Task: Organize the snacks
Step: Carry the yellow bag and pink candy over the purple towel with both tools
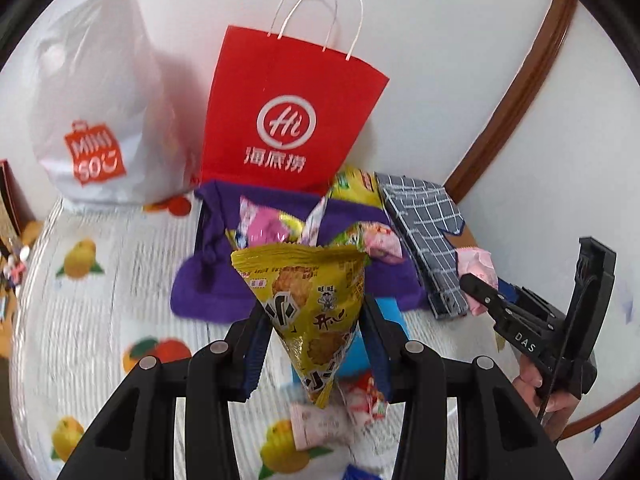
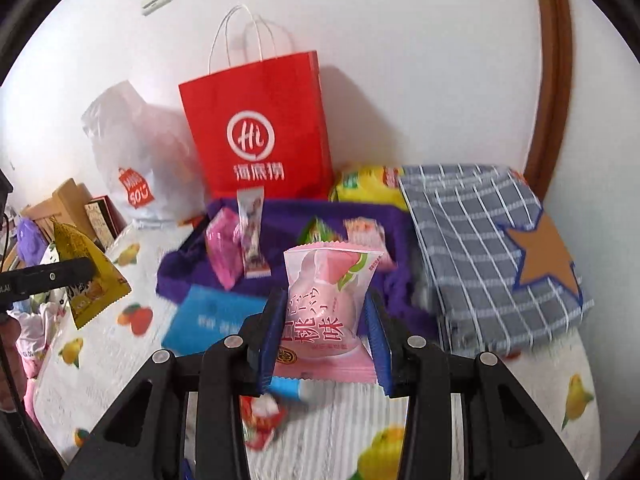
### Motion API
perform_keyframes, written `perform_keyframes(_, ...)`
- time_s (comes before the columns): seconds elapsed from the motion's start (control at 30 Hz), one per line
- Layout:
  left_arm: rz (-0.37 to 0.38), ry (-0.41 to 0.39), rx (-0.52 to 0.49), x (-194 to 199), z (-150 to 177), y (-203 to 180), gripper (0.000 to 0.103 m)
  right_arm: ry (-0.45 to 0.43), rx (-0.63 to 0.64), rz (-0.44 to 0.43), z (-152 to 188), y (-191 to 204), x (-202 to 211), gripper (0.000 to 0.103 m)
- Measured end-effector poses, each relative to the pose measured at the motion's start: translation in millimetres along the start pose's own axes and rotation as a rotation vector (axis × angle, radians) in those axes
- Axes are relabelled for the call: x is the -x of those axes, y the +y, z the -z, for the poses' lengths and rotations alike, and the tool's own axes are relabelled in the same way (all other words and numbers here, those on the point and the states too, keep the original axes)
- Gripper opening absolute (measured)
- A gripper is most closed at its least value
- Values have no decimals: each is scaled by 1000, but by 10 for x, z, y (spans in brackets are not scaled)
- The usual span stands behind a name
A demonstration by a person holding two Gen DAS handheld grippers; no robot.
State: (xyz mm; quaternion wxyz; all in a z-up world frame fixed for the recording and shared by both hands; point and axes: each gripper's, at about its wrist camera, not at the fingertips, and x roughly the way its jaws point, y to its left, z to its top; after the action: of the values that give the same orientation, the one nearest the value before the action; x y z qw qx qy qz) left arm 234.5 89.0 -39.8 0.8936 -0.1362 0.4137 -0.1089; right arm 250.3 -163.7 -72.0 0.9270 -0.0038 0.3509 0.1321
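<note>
White Miniso plastic bag (image 1: 86, 120) at far left against the wall; red paper bag (image 1: 288, 120) with rope handles just beside it, upright.

Left gripper (image 1: 314, 344) clamps a yellow triangular cracker packet (image 1: 308, 304) near its lower point, held clear above the fruit-print tablecloth (image 1: 80, 300). Right gripper (image 2: 322, 332) pinches a pink peach-flavour snack pouch (image 2: 326, 300) across its puffed middle, also off the table.

Purple fabric bin (image 2: 288, 216) sits in front of the red bag, open, already holding several sweets and a pink packet (image 2: 224, 252). Likely destination for both held items, though that is a guess.

Risks: the yellow packet is gripped near its narrow tip, so it could swivel or slip out on a fast move. The pink pouch is air-filled; hard squeeze may pop it or squirt it free. Both tools heading for one bin could collide.

In the way: a blue flat packet (image 2: 212, 320) lies at the bin's near edge. Red-and-white wrappers (image 2: 262, 420) loose on the cloth below. Checked grey fabric box (image 2: 492, 256) with an orange star crowds the bin's right side.
</note>
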Motion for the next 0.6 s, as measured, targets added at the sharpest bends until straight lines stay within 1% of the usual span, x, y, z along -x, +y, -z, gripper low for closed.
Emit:
perform_keyframes(0.13, 6, -3, -17, -118, -209, 24, 41, -6, 12, -13, -282, 38, -196, 40)
perform_keyframes(0.27, -21, 13, -19, -339, -434, 93, 42, 11, 25, -5, -475, 29, -464, 40)
perform_keyframes(0.4, -8, 20, -19, -573, -688, 165, 41, 19, 36, -7, -694, 50, -703, 40)
perform_keyframes(0.5, -8, 29, -5, -716, -791, 242, 42, 12, 44, -14, -818, 87, -828, 40)
perform_keyframes(0.6, -50, 52, -18, -899, -807, 334, 42, 18, 44, -35, -861, 108, -991, 40)
